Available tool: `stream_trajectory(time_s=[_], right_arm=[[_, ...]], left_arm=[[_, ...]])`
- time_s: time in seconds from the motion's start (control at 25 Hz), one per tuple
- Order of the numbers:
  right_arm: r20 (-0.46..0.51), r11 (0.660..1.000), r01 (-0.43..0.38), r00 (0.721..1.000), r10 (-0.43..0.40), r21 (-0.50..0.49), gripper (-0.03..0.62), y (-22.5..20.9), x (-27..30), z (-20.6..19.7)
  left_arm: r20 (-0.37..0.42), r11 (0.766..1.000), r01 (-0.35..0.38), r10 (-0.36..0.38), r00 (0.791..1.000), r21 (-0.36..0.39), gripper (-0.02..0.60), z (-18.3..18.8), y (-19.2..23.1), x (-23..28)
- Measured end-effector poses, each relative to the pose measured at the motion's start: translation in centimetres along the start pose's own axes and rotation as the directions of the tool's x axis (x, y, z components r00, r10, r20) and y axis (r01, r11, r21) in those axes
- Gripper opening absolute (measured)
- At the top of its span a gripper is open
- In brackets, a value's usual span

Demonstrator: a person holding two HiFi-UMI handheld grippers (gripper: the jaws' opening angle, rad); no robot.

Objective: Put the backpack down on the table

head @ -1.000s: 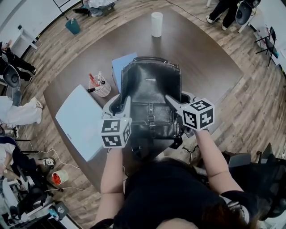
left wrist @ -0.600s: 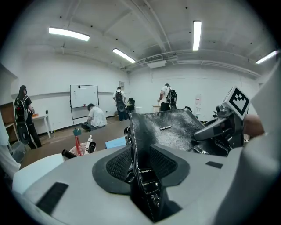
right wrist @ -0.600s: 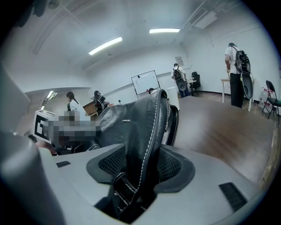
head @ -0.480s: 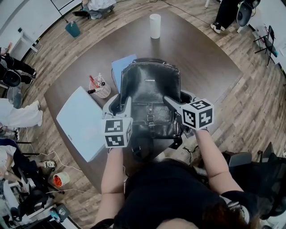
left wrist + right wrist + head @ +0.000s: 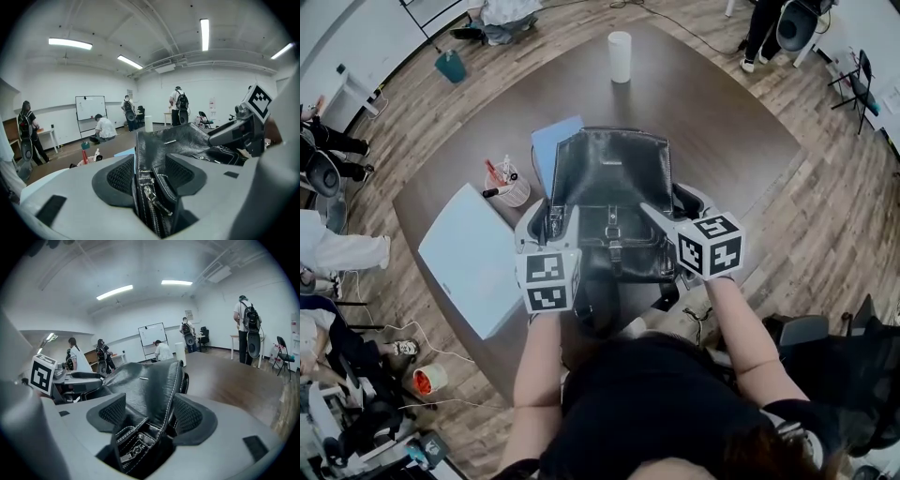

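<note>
Backpack (image 5: 614, 183), black leather with a buckled front pocket, rests on the brown table (image 5: 712, 122) close to the edge nearest the person. Its far left corner lies over a blue sheet (image 5: 551, 142). At the table's left lies a pale blue folder (image 5: 469, 258). Just beyond it a cup of pens (image 5: 508, 183) stands near the bag's left side. A white cylinder (image 5: 620, 54) stands well apart, near the far edge.

The left gripper (image 5: 551, 217) sits at the bag's near left corner. Its jaws have just been opening and now stand wide. In the left gripper view the zippered, stitched edge of the backpack (image 5: 152, 187) rises between the two mesh pads (image 5: 119, 174). It is just beside the left-hand pad, with a dark gap on the other side, and neither pad squeezes it.

The right gripper (image 5: 673, 206) sits at the near right corner. Its jaws too have just been opening and are spread wide. In the right gripper view a stitched fold of the backpack (image 5: 154, 380), with a zip pull under it, stands between the pads (image 5: 187, 417), clear of both.

Each gripper's camera catches the other across the leather: the right gripper (image 5: 236, 131) at the right of the left gripper view, the left gripper (image 5: 75, 378) at the left of the right gripper view.
</note>
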State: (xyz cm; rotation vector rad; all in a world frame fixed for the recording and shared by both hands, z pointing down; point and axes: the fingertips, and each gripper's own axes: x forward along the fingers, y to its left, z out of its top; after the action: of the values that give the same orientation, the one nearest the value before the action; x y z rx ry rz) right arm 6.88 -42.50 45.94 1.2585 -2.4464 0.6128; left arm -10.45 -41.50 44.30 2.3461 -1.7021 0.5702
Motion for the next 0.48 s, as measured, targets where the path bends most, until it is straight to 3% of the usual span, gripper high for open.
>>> stream_trajectory(time_s=[0.16, 0.48], right_arm=[[0.044, 0.999, 0.040, 0.998, -0.041, 0.028, 0.324, -0.8, -0.9, 0.0], [0.109, 0.997, 0.070, 0.992, -0.066, -0.035, 0.301, -0.4, -2.4, 1.3]], left_arm=[[0.001, 1.000, 0.008, -0.008, 1.000, 0.002, 0.213, -0.1, -0.6, -0.3], [0.039, 1.000, 0.029, -0.029, 0.999, -0.006, 0.212, 0.8, -1.6, -1.2]])
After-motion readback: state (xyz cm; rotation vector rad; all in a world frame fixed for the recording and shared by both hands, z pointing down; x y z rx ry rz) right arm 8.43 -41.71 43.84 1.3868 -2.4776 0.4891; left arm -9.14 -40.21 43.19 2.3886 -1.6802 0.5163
